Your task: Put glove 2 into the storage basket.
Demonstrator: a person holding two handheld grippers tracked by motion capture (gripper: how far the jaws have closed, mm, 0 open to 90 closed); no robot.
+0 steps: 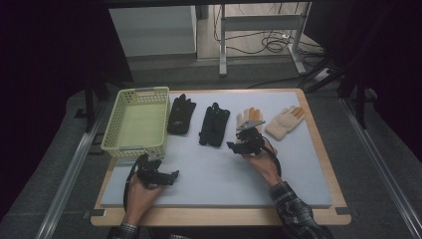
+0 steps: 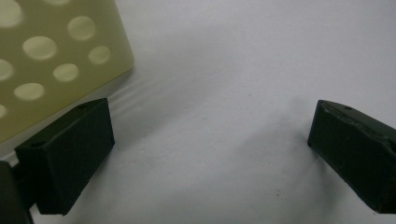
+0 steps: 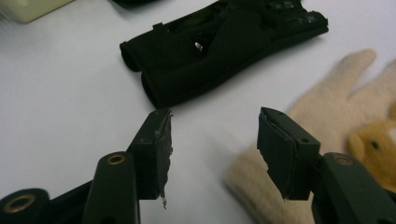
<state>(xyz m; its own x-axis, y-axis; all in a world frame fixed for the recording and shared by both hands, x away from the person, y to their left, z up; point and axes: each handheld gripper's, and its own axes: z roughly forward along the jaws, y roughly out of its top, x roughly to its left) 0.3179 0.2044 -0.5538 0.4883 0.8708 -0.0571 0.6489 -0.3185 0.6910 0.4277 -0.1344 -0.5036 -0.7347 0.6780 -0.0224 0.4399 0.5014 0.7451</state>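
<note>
My right gripper [image 1: 238, 144] hovers at the cuff of a cream glove [image 3: 299, 154], jaws parted.

Nothing sits between its pads; the glove's cuff lies just beside and under the right-hand jaw, and a folded black glove [image 3: 219, 46] lies on the grey mat [image 1: 214, 174] just ahead. A second cream glove [image 1: 284, 122] and another black glove [image 1: 181, 114] lie in the same row. My left gripper [image 1: 171, 175] rests wide open and empty on the mat, next to the corner of the yellow basket [image 1: 137, 147].
</note>
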